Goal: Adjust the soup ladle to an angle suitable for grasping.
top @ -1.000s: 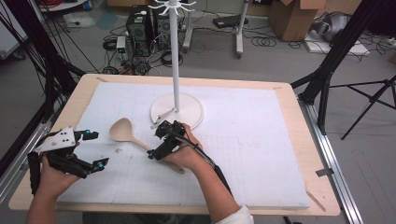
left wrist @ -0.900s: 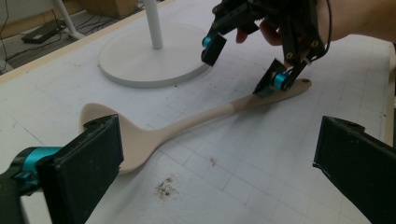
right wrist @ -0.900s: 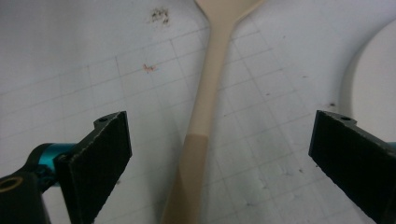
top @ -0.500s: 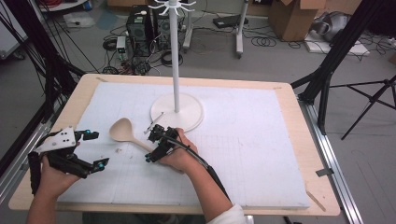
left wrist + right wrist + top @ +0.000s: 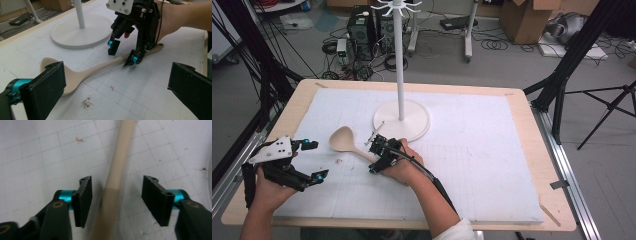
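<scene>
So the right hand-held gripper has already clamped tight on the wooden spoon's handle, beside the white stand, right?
Not quite. The right hand-held gripper straddles the wooden spoon handle, and its jaws have just been closing, but the right gripper view shows gaps on both sides, so nothing is clamped yet. It is indeed beside the white stand.

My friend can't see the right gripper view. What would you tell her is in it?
The right gripper hangs over a white gridded mat, its two black jaws either side of a tan wooden spoon handle with gaps both sides. The jaws have just been closing.
</scene>
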